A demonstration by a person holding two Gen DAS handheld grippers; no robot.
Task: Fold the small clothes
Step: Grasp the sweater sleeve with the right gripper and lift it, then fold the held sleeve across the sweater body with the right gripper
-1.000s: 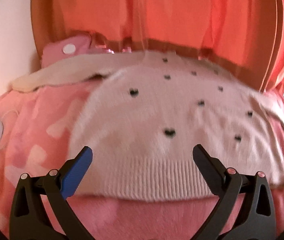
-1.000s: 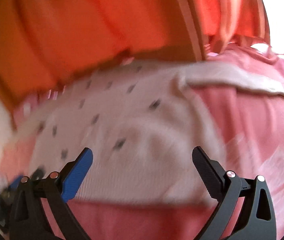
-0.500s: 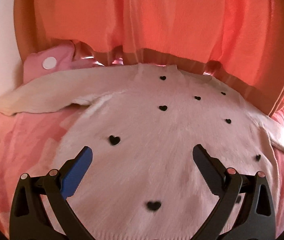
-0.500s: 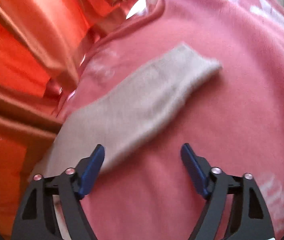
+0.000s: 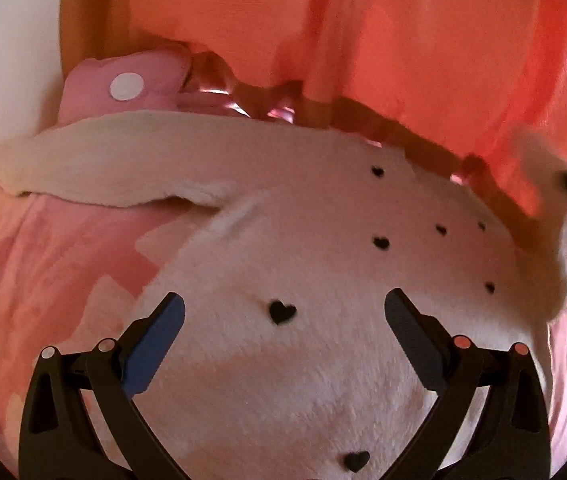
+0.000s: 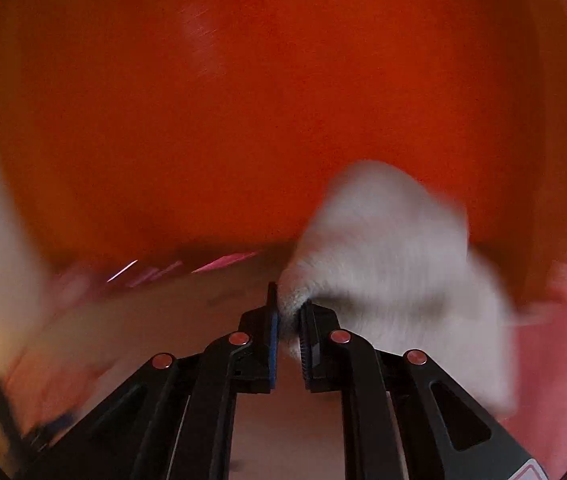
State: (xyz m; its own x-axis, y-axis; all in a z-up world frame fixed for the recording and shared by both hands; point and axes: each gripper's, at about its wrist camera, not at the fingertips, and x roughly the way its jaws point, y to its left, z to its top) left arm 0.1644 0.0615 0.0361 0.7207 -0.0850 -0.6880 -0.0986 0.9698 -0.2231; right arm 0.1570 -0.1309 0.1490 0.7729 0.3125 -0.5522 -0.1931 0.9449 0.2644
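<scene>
Readable text: none in either view.
Sweater [image 5: 323, 360]: only small black heart shapes, no letters or numbers.
Pink cushion [image 5: 123, 88]: one plain white dot, no writing on it.
Right gripper [image 6: 288, 320]: a red-edged sticker corner on its body at the lower right, too cut off to read.

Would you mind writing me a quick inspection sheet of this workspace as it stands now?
Surface: pink patterned blanket, soft and rumpled.
Job's things: cream sweater with black hearts lies spread flat; its left sleeve is stretched out sideways, its right sleeve is lifted.
Clutter: pink pillow with a white dot, behind the sweater.
Grippers: left claw open above the sweater body; right claw shut on the sleeve cuff.
Cables: nothing seen.
Surroundings: orange curtain behind; the right view is motion-blurred.
</scene>
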